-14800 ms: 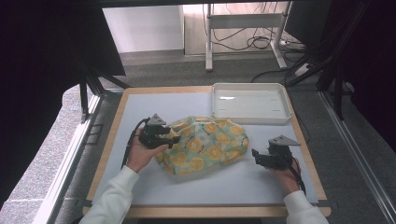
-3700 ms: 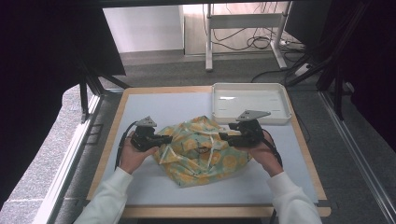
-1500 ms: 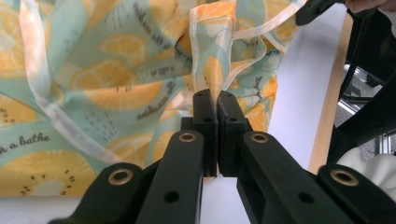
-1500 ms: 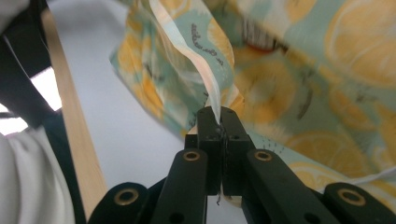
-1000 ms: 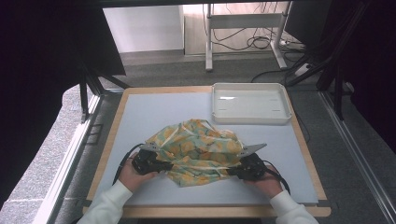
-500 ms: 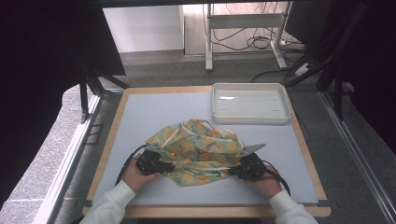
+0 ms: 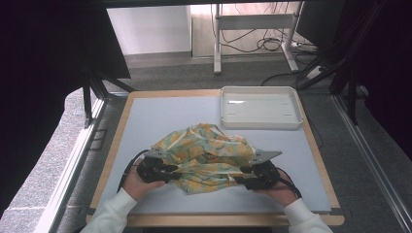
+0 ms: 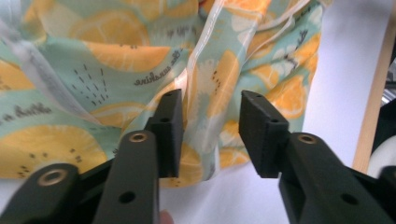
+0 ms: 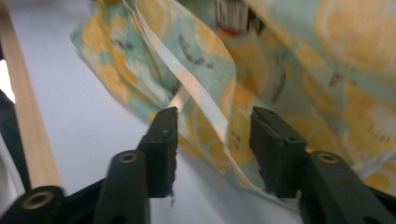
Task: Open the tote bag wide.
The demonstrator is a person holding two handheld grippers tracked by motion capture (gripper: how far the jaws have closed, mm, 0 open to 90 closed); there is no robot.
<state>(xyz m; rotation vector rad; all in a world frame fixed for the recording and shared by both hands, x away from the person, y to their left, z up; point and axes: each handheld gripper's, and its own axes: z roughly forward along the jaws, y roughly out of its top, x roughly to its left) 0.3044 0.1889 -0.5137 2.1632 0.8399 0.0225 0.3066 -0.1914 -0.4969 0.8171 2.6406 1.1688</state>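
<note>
White plastic tray sits at the far right of the table; nothing is visible inside it. Just in front of it, the lemon-print cloth lies crumpled near the front edge. Left gripper and right gripper flank the cloth. Both sets of jaws have just been opening; cloth folds lie between them, unclamped.

Grey carpet floor – white desk legs behind.
</note>
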